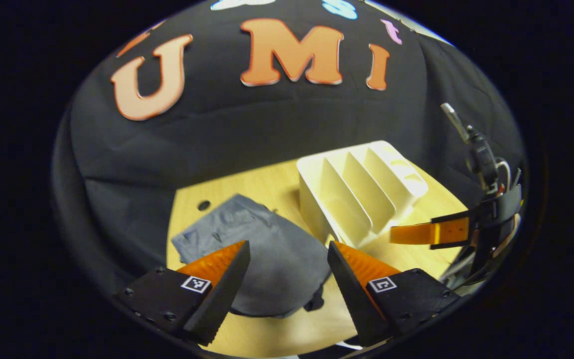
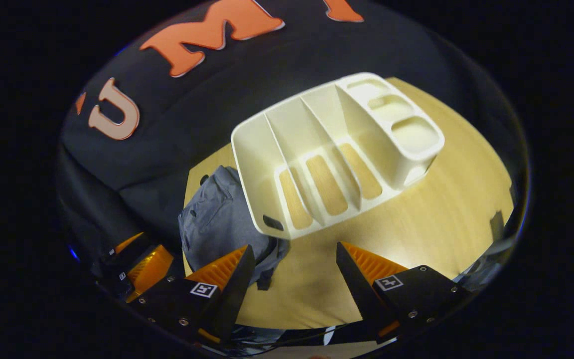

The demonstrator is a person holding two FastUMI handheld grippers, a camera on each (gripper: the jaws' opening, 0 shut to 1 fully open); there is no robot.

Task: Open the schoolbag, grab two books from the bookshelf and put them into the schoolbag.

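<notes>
Schoolbag (image 1: 262, 249) lies just ahead of my spread left tongs (image 1: 287, 279); bookshelf (image 2: 337, 149) beyond my spread right tongs (image 2: 294, 284)

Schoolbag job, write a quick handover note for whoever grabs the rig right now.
Left gripper: jaws open, holding nothing, above the schoolbag.
Right gripper: jaws open, holding nothing, above the table in front of the bookshelf.
Schoolbag: grey, lying flat on the table, left of the bookshelf; I cannot tell whether it is open.
Bookshelf: white, its slots hold no books.
Done: books apparently off the shelf.
Left: check that both books are in the bag.
</notes>
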